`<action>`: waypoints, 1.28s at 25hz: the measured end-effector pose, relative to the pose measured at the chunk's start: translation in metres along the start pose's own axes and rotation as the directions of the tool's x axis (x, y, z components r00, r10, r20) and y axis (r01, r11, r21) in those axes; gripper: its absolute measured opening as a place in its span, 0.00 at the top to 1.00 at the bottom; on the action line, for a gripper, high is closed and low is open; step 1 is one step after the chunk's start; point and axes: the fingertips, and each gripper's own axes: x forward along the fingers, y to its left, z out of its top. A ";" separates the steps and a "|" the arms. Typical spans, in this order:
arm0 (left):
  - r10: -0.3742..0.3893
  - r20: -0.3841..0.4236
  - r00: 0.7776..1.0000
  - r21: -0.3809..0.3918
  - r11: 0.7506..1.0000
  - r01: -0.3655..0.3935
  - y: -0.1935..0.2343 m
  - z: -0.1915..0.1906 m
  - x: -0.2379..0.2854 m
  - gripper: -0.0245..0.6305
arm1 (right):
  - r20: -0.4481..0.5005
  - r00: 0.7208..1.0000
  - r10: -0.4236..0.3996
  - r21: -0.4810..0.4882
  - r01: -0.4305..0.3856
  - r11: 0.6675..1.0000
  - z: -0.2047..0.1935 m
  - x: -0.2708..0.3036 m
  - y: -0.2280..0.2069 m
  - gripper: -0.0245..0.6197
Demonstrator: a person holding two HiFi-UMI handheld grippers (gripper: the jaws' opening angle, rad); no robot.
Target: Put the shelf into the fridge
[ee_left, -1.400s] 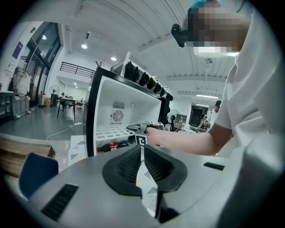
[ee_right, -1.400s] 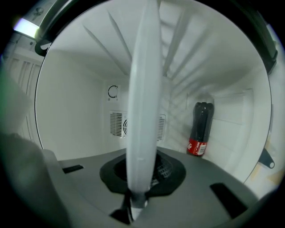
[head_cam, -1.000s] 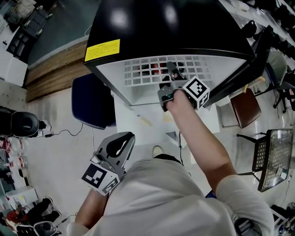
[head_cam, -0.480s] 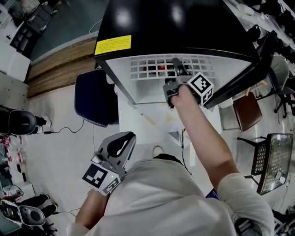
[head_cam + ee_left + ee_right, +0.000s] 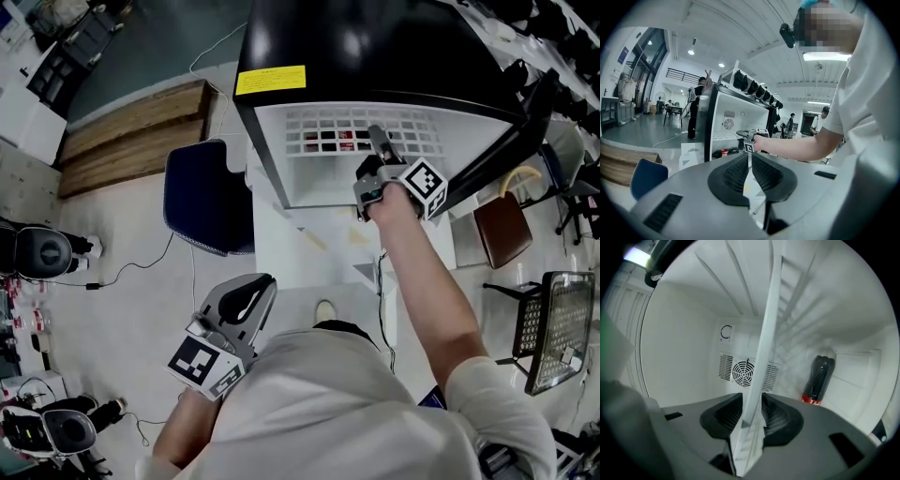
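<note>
The black-topped fridge [image 5: 375,47] stood open in front of you, its white inside lit, with a blue chair [image 5: 202,197] just beside its left wall. Your right arm [image 5: 422,281] reached out nearly straight from the shoulder to the fridge mouth, wrist level, the marker cube [image 5: 424,185] turned up towards you. The white wire shelf [image 5: 319,131] lay inside the upper part of the fridge, spanning it from wall to wall. Your left arm stayed bent and low by your hip, and the left gripper [image 5: 246,295] pointed slightly downward with its jaws closed together on nothing. The right gripper [image 5: 380,145] sat at the shelf's front edge; its jaws had just been opening and stood wide, the shelf's rim running between the pads without being pinched. A dark bottle [image 5: 818,378] stood upright at the back right, near the round fan vent [image 5: 746,372].
</note>
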 end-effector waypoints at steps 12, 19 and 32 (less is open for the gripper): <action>-0.102 0.017 0.995 0.006 0.995 0.102 -0.007 -0.013 -0.044 0.91 | 0.005 0.998 -0.063 -0.143 0.063 0.988 -0.034 -0.093 0.000 0.78; -0.161 0.027 0.987 0.014 0.987 0.161 -0.013 -0.022 -0.067 0.91 | -0.062 0.989 -0.135 -0.339 0.107 0.935 -0.078 -0.162 0.015 0.79; -0.225 0.019 0.974 0.004 0.974 0.225 -0.027 -0.052 -0.126 0.91 | -0.250 0.940 -0.231 -0.657 0.010 0.754 -0.196 -0.268 0.066 0.85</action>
